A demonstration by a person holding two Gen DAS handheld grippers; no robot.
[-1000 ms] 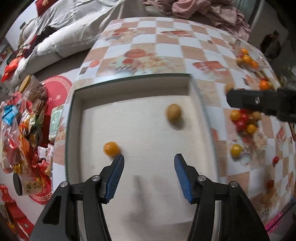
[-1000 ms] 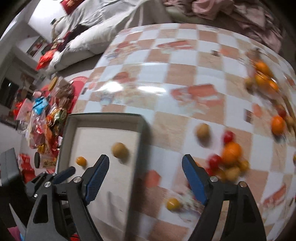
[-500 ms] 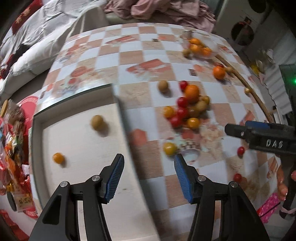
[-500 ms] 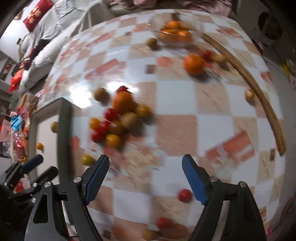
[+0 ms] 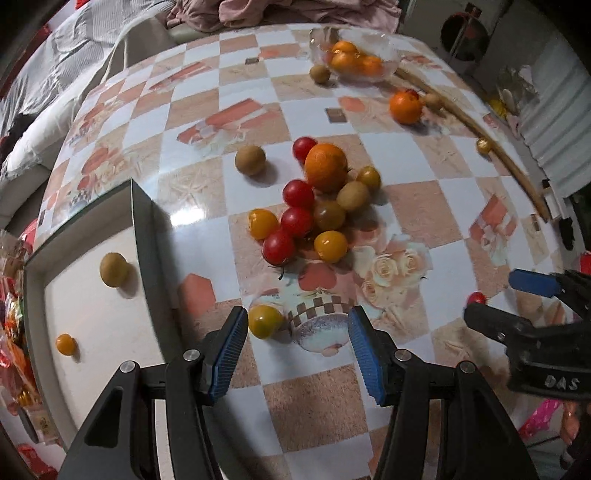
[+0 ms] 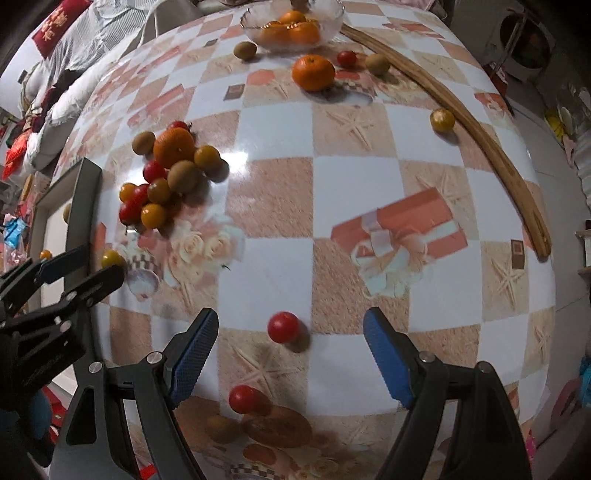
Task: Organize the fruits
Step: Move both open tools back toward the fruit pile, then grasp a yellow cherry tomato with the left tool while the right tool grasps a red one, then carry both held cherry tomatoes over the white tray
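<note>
My left gripper point(image 5: 296, 326) stands open just above the checked tablecloth. A yellow cherry tomato point(image 5: 264, 320) lies between its jaws, close to the left finger and not gripped. Behind it is a heap of red and yellow tomatoes, brown fruits and an orange point(image 5: 325, 167). At the left, the dark-rimmed tray point(image 5: 147, 236) holds a brown fruit point(image 5: 113, 268) and a small orange one point(image 5: 65, 344). My right gripper point(image 6: 290, 319) is open wide, with a red tomato point(image 6: 283, 326) on the cloth between its fingers, untouched. A second red tomato point(image 6: 243, 398) lies nearer the camera.
A glass bowl point(image 6: 332, 18) of oranges stands at the far side, with a loose orange point(image 6: 313, 72) and small fruits nearby. A curved wooden strip point(image 6: 480, 122) lies along the right. A sofa with bedding is behind the table, and snack packets lie on the floor to the left.
Both grippers have swung right, from over the tray to over the tablecloth and scattered fruit. The tray now sits at the left of both views. Both jaws stay as wide as before.
</note>
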